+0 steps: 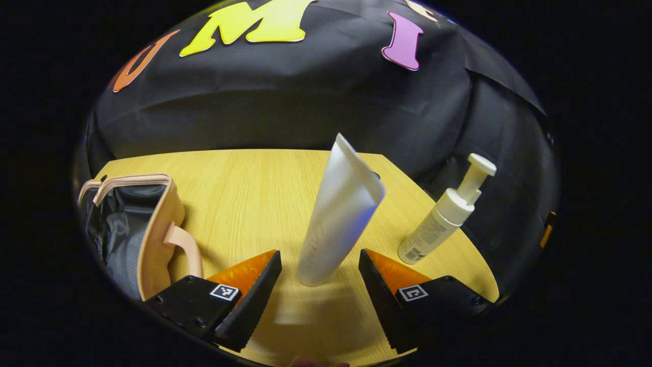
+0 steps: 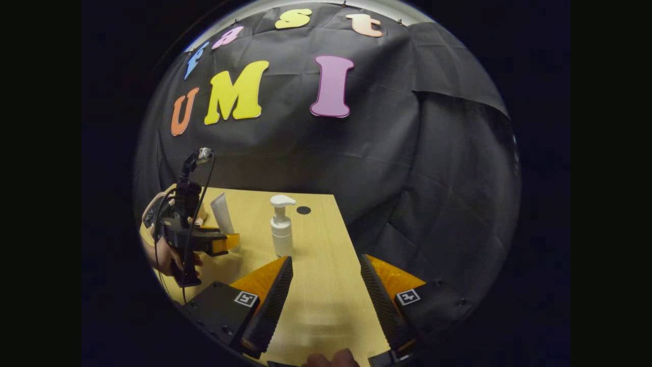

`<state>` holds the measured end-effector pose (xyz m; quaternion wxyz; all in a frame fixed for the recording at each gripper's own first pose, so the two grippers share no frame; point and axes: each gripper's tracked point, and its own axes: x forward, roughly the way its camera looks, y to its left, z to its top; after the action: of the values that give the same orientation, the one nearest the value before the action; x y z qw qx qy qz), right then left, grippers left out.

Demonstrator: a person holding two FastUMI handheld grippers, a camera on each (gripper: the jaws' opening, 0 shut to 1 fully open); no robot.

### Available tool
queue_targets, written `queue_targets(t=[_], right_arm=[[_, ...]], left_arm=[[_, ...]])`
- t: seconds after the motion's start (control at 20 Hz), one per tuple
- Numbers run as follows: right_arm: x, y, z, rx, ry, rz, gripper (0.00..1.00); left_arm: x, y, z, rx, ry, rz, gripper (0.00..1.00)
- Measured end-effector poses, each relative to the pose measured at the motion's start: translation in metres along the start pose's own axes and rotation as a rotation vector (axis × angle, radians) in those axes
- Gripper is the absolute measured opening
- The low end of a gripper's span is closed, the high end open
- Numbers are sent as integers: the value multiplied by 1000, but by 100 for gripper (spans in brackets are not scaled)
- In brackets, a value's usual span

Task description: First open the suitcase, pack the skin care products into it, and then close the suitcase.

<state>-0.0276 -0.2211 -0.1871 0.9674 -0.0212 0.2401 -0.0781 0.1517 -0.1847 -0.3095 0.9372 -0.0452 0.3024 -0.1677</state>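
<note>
Packing step: my left gripper (image 1: 320,275), jaws spread, straddles the upright tube (image 1: 340,214) beside the open suitcase (image 1: 153,229); next I clench; right gripper (image 2: 326,288) idles, released.

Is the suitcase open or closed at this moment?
Open. In the left gripper view the suitcase shows its dark lining between the parted rims.
</note>
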Motion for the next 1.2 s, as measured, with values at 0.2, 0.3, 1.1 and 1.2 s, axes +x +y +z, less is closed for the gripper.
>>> queue_targets(t=[0.2,0.3,1.1,1.2], right_arm=[[8,-3,-1,-3,14,1,80],[10,3,-5,18,29,10,80],[146,102,-51,36,65,210,78],[170,106,-60,8,79,218,78]], left_arm=[[20,4,-8,19,27,0,98],[25,5,-9,51,35,-2,75],[-123,41,32,-25,9,7,48],[-139,58,38,-58,-6,47,48]])
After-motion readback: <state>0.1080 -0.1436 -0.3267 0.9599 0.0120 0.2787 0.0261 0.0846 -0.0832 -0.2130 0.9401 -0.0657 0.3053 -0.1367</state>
